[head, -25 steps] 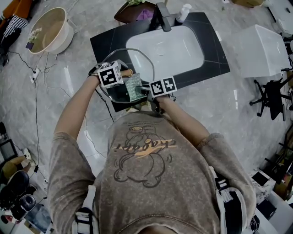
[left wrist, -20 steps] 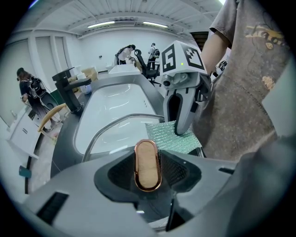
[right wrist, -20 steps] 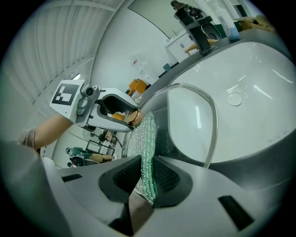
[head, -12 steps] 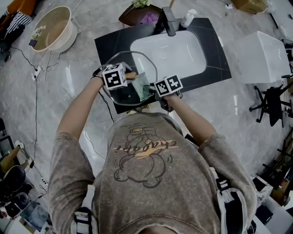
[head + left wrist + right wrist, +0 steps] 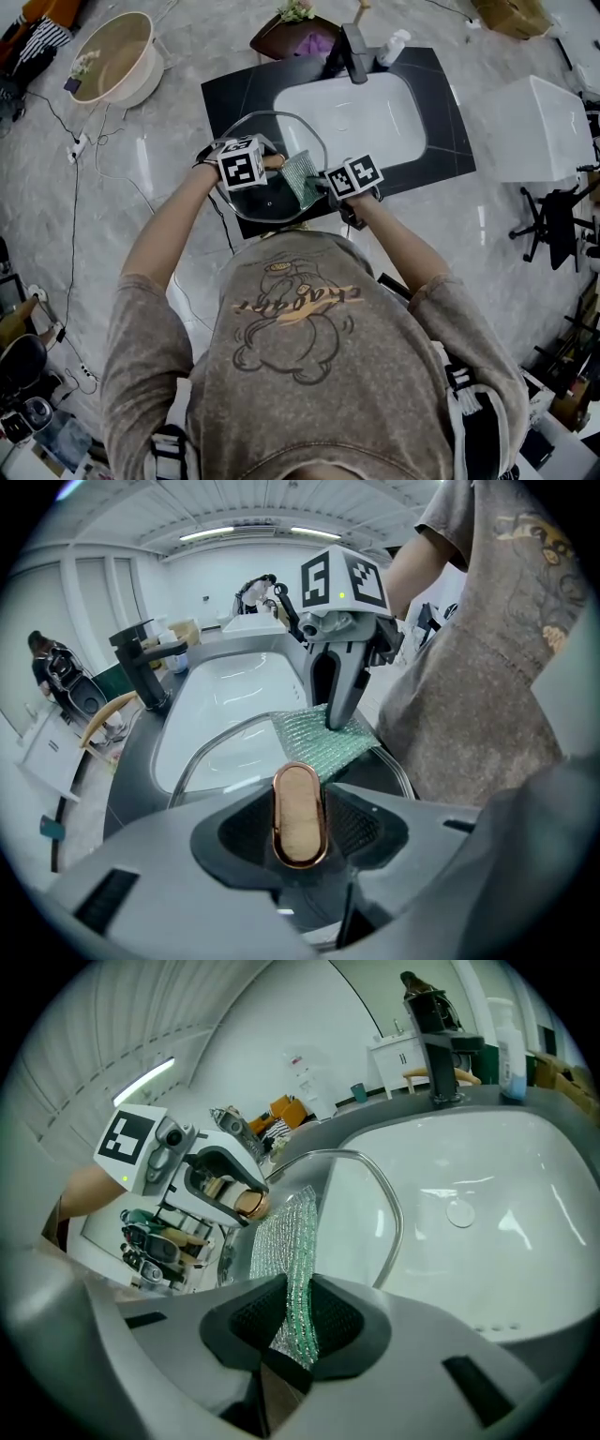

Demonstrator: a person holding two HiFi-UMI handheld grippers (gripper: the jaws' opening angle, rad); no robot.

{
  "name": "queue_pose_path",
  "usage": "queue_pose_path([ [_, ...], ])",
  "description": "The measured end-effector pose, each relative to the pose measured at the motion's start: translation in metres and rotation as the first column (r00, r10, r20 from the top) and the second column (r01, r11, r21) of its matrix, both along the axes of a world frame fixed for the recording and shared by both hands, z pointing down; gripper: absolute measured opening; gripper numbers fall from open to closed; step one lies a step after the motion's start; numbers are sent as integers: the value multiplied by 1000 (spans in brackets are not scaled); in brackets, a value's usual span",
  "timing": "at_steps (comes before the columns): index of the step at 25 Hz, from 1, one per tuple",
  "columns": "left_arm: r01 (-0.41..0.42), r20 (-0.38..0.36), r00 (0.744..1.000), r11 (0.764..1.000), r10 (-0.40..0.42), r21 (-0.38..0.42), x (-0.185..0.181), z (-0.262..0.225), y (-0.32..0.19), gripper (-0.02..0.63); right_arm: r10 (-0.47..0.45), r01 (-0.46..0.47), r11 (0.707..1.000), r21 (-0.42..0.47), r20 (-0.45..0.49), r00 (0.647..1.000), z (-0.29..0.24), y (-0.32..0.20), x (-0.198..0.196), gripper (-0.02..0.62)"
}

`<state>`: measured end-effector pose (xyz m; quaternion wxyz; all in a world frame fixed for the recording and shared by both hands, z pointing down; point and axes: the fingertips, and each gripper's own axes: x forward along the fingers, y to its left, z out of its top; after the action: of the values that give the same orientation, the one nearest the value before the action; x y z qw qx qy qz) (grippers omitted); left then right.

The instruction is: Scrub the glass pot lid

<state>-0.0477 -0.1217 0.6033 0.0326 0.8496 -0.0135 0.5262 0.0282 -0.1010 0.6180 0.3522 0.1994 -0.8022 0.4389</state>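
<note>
A: Left gripper (image 5: 300,829) state?
B: Jaws clamped on the copper-coloured knob (image 5: 299,803) of the glass pot lid (image 5: 270,199). The lid fans out beyond the jaws, over the tabletop (image 5: 234,89) edge and the sink (image 5: 375,122). Its near rim is hidden behind the gripper body.
A: Right gripper (image 5: 292,1324)?
B: Jaws pinched on a green mesh scrub pad (image 5: 286,1237). The pad sticks out ahead of them, lying on the glass just beside the knob.
A: Head view?
B: Marker cubes cover both sets of jaws. Can't tell whether the lid rests on the tabletop or hangs free. Faucet (image 5: 354,47) well beyond the jaws.
</note>
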Motion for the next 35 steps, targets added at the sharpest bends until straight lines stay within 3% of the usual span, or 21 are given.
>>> queue_pose_path([
  [12,1,-20,1000,1000,-2,-3,1,0,0,173,-8,9,999,38,-24,1000,0,-43,2,84],
  [27,11,-24,1000,1000,-10,18,2,0,0,175,-228,229,970,77,-21,973,-5,-100,-73,84],
  [35,29,-37,999,999,-28,14,0,1,0,175,-359,363,924,124,-51,932,-5,-115,-108,86],
])
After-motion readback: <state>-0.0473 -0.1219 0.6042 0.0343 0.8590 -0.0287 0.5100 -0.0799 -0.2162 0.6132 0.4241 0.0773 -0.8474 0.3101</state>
